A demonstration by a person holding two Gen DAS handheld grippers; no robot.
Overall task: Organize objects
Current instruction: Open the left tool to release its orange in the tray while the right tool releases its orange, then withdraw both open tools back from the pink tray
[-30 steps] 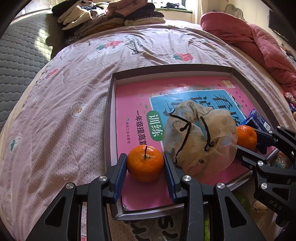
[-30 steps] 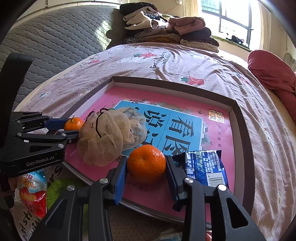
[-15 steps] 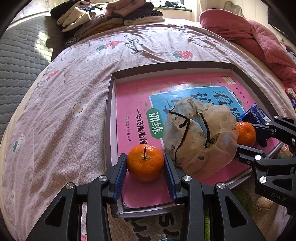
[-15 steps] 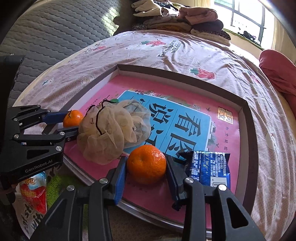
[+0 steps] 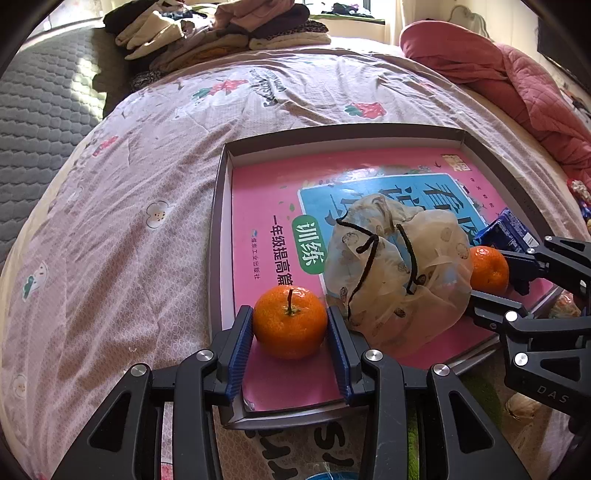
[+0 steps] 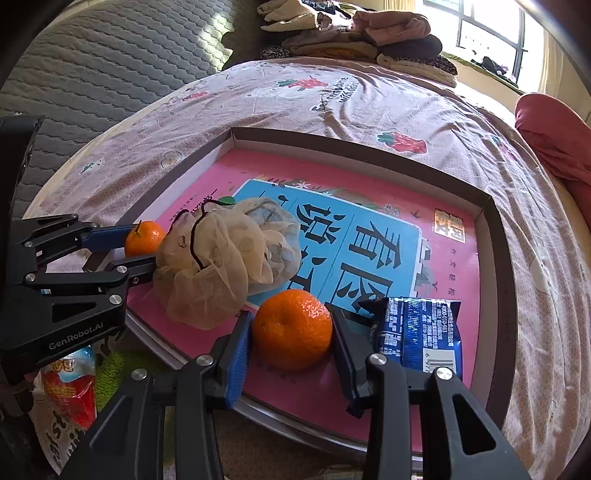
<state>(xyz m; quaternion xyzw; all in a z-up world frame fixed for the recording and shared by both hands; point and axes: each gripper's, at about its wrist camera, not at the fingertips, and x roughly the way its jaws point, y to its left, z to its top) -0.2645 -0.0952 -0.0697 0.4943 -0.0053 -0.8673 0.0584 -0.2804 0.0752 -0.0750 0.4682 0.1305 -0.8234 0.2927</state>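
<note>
A shallow grey tray (image 5: pixel 218 206) (image 6: pixel 495 236) lies on the bed with a pink and blue book (image 5: pixel 266 206) (image 6: pixel 373 236) as its floor. My left gripper (image 5: pixel 290 328) (image 6: pixel 138 245) is shut on an orange with a stem (image 5: pixel 290 325) (image 6: pixel 144 238) at the tray's near left corner. My right gripper (image 6: pixel 293 332) (image 5: pixel 491 275) is shut on a second orange (image 6: pixel 293 328) (image 5: pixel 489 269) near the front rim. Between the two sits a beige mesh drawstring bag (image 5: pixel 395 273) (image 6: pixel 225 258). A blue snack packet (image 6: pixel 417 332) (image 5: pixel 508 234) lies right of the second orange.
The bed has a pink flowered sheet (image 5: pixel 122 206) (image 6: pixel 369 99). Folded clothes (image 5: pixel 221 33) (image 6: pixel 354 33) are piled at the far end, and a red quilt (image 5: pixel 495 81) lies at the right. A red snack bag (image 6: pixel 72 387) and a green cloth (image 6: pixel 114 373) sit below the tray's front edge.
The right wrist view has tilted a little further down over the tray. Both oranges stay gripped in the same spots; the left gripper has not moved.
</note>
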